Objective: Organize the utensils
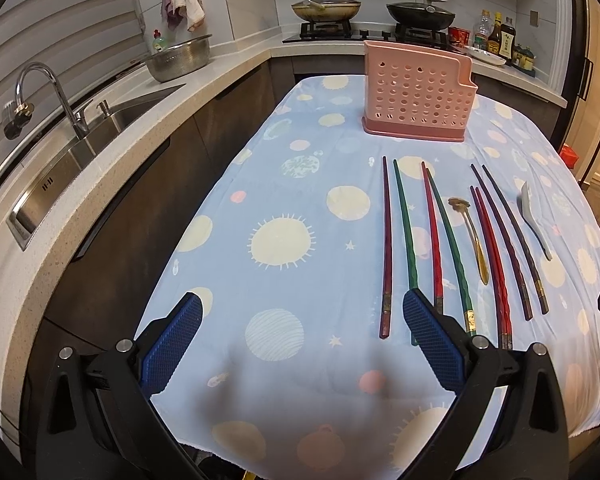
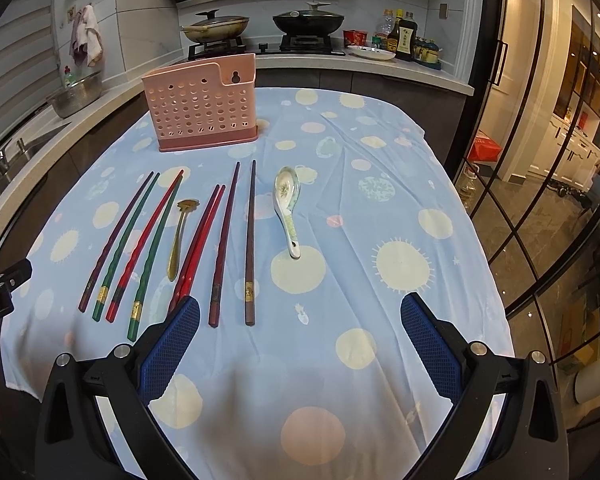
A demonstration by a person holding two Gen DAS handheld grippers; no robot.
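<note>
A pink perforated utensil holder (image 1: 414, 96) (image 2: 202, 106) stands upright at the far side of the table. Several chopsticks, dark red (image 1: 386, 246), green (image 1: 406, 228) (image 2: 152, 256), red (image 2: 146, 240) and dark purple (image 2: 251, 240), lie side by side on the cloth. A gold spoon (image 1: 474, 236) (image 2: 180, 236) lies among them. A white ceramic spoon (image 1: 534, 216) (image 2: 288, 204) lies to their right. My left gripper (image 1: 302, 308) is open and empty, hovering near the chopsticks' near ends. My right gripper (image 2: 300, 308) is open and empty above the cloth, right of the chopsticks.
A blue planet-print cloth (image 1: 280, 208) (image 2: 380, 208) covers the table. A sink with tap (image 1: 60, 92) and a metal colander (image 1: 180, 58) are on the left counter. Two pans (image 2: 216, 26) sit on the stove behind. Bottles (image 2: 404, 38) stand at back right. Glass doors (image 2: 540, 160) are to the right.
</note>
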